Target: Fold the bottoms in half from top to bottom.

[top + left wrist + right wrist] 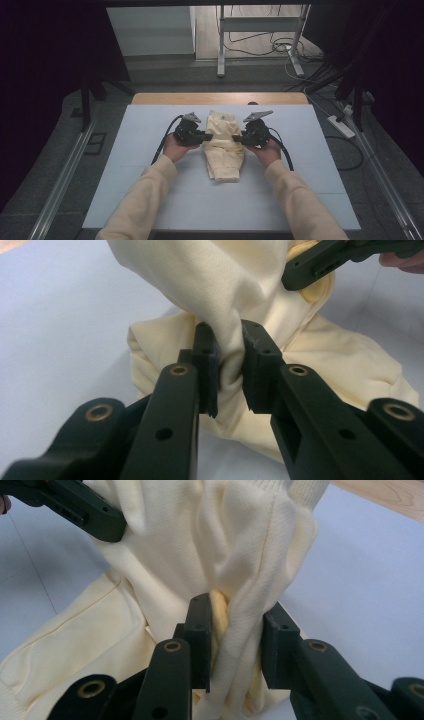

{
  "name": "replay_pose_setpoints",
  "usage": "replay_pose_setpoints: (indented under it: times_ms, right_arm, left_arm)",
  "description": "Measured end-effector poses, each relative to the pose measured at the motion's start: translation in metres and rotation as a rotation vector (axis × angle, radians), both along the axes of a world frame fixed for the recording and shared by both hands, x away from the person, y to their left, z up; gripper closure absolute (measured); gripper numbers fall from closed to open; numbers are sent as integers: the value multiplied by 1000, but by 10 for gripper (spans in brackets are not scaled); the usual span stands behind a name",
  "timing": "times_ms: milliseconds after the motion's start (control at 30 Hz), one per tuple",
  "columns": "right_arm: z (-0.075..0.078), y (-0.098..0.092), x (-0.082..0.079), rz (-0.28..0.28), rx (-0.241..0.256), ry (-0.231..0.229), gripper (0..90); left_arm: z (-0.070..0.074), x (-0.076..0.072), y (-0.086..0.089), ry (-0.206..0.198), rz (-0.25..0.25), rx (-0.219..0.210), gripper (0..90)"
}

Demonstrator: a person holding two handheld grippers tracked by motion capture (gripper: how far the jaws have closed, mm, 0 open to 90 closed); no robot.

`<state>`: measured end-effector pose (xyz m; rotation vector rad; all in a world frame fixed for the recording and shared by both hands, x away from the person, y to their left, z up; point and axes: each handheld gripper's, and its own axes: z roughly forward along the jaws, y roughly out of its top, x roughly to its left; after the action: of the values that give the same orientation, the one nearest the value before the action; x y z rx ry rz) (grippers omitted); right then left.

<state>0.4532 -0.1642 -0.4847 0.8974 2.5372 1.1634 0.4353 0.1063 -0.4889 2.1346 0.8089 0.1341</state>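
Cream garment (223,145), bunched mid-table, pinched on both sides, partly lifted

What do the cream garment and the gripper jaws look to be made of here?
The cream garment looks like soft matte knit, perhaps cotton fleece: fine weave texture, ribbed cuff, loose folds. The left gripper and right gripper look like hard matte black plastic with brass-coloured pivot bushings.
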Motion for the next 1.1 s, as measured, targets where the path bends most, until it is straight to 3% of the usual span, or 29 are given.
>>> replay_pose_setpoints:
  times_ms: [433,1100]
  right_arm:
    - [-2,-1,-5,6,-1,0,687]
    - [3,-8,-21,8,15,-26,622]
  left_arm:
    - [-3,-5,-1,-4,-8,1,757]
    - [2,-13,2,-24,-9,-6,648]
